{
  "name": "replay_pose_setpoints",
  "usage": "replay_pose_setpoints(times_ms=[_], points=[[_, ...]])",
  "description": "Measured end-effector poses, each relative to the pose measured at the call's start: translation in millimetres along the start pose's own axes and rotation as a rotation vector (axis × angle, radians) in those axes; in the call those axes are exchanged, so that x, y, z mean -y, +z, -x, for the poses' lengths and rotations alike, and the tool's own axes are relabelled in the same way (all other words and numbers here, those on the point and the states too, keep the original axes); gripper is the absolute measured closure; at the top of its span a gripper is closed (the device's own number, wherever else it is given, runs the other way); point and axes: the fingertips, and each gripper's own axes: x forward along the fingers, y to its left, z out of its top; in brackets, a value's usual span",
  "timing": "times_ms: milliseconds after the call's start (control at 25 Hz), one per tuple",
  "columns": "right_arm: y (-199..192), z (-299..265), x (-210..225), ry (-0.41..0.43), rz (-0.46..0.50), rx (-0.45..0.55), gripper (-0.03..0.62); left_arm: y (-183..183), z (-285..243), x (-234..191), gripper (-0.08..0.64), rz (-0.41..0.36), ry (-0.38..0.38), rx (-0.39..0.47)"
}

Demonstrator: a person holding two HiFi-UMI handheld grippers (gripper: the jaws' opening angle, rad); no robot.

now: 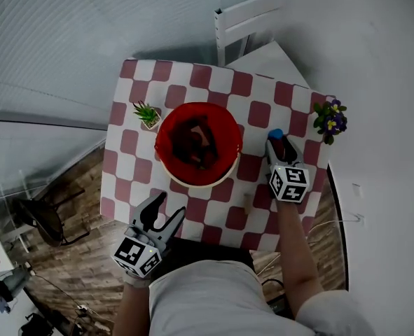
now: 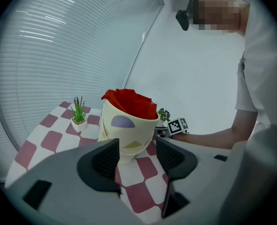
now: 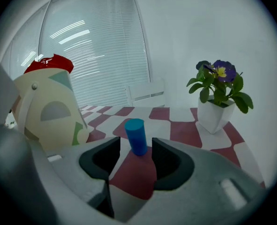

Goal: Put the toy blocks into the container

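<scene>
A cream container (image 1: 198,145) with a red lining stands mid-table; dark shapes lie inside it, too dim to name. It also shows in the left gripper view as container (image 2: 126,130) and at the left of the right gripper view as container (image 3: 49,114). A blue cylinder block (image 3: 136,136) stands on the checked cloth, slightly tilted, between the tips of my right gripper (image 3: 136,149), with a gap on each side. From above, the blue block (image 1: 275,134) sits at the tip of the right gripper (image 1: 280,142). My left gripper (image 1: 169,205) hangs open and empty near the table's front edge, pointing at the container (image 2: 137,151).
A small green plant (image 1: 148,114) stands left of the container. A purple flower pot (image 1: 330,120) sits at the table's right edge, close beyond the blue block (image 3: 218,97). A white chair (image 1: 252,19) stands behind the table. The red-and-white tablecloth (image 1: 228,219) covers the top.
</scene>
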Motion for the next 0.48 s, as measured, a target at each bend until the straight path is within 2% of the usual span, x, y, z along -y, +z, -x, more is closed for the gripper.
replay_pose_setpoints(times_ms=[240,480], points=[[-2,-10,1,-0.018,0.054,-0.035,0.38,-4,-7,7,0.328,0.002,0.015,-0.025],[-5,-12,3,-0.06,0.104,-0.053,0.429,-10,-7,12,0.328,0.008,0.017,-0.021]])
